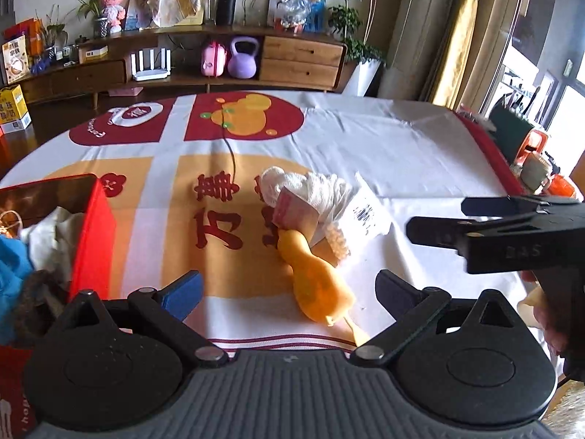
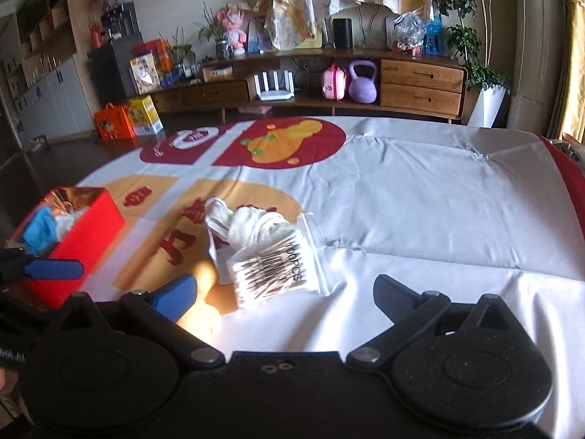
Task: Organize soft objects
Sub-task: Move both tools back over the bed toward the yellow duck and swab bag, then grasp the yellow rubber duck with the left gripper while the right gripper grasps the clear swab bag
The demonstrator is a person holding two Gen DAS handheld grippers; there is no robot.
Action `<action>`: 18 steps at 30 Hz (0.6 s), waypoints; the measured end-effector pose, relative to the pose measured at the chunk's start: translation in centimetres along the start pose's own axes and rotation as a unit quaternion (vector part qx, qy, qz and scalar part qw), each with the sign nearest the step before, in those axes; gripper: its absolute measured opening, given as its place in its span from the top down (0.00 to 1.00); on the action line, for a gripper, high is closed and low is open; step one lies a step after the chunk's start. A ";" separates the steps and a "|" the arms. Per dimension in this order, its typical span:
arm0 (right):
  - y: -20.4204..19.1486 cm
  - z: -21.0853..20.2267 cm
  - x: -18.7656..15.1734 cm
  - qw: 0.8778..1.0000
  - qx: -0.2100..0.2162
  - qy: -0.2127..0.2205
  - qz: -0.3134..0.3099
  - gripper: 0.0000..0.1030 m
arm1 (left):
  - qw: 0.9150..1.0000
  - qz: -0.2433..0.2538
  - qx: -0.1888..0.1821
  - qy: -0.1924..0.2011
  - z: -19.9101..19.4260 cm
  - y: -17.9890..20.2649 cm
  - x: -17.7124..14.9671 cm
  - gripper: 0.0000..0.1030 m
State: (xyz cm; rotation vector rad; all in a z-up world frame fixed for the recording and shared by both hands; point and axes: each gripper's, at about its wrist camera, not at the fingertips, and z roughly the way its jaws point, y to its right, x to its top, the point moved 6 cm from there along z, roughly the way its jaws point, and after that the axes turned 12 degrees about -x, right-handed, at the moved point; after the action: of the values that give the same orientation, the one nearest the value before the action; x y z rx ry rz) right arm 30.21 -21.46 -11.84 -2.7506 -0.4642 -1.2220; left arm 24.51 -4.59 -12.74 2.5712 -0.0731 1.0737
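An orange rubber chicken toy (image 1: 314,281) lies on the printed tablecloth (image 1: 365,139), its body between the wide-apart fingers of my left gripper (image 1: 289,298), which is open and not pressing on it. Beyond the toy sit a bunched white cloth (image 1: 310,186), a small pink box (image 1: 292,212) and a clear bag of cotton swabs (image 1: 362,216). My right gripper (image 2: 285,300) is open just short of the swab bag (image 2: 278,270) and the white cloth (image 2: 256,223); the toy (image 2: 206,292) shows blurred by its left finger. The right gripper (image 1: 437,216) also reaches in from the right of the left wrist view.
A red box (image 1: 91,241) with blue and white cloth inside stands at the left of the table; its wall (image 2: 84,226) is near one blue finger (image 2: 55,269) of my left gripper. A wooden sideboard (image 1: 299,58) lines the far wall.
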 end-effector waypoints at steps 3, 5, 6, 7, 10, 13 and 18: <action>-0.4 1.6 0.0 1.000 -0.005 -0.006 -0.014 0.00 | 1.000 -0.002 -0.002 -0.002 1.2 -0.1 -0.1 0.02; -0.7 2.6 0.1 1.000 0.003 -0.014 -0.020 0.00 | 1.000 0.006 0.006 -0.004 2.1 0.0 -0.2 0.02; -1.0 3.1 0.1 1.000 0.007 -0.017 -0.026 0.00 | 1.000 0.010 0.009 -0.006 2.5 0.0 -0.3 0.02; -1.2 3.6 0.1 0.999 0.008 -0.021 -0.030 0.00 | 1.000 0.012 0.012 -0.009 2.9 0.0 -0.3 0.02; -1.7 5.0 0.1 0.999 0.004 -0.031 -0.044 0.00 | 1.000 0.012 0.013 -0.013 4.0 -0.1 -0.6 0.02; -2.1 6.2 0.0 0.998 -0.003 -0.037 -0.059 0.02 | 1.000 0.011 0.003 -0.016 4.9 -0.2 -0.8 0.02; -2.5 7.5 -0.2 0.997 -0.006 -0.043 -0.070 0.03 | 1.000 0.022 -0.002 -0.021 6.3 -0.1 -1.0 0.02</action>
State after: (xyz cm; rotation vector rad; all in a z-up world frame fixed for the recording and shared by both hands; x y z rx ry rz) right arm 34.60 -17.59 -17.15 -2.8305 -0.6715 -1.1413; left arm 28.05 -6.67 -17.58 2.6008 -0.1435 1.0335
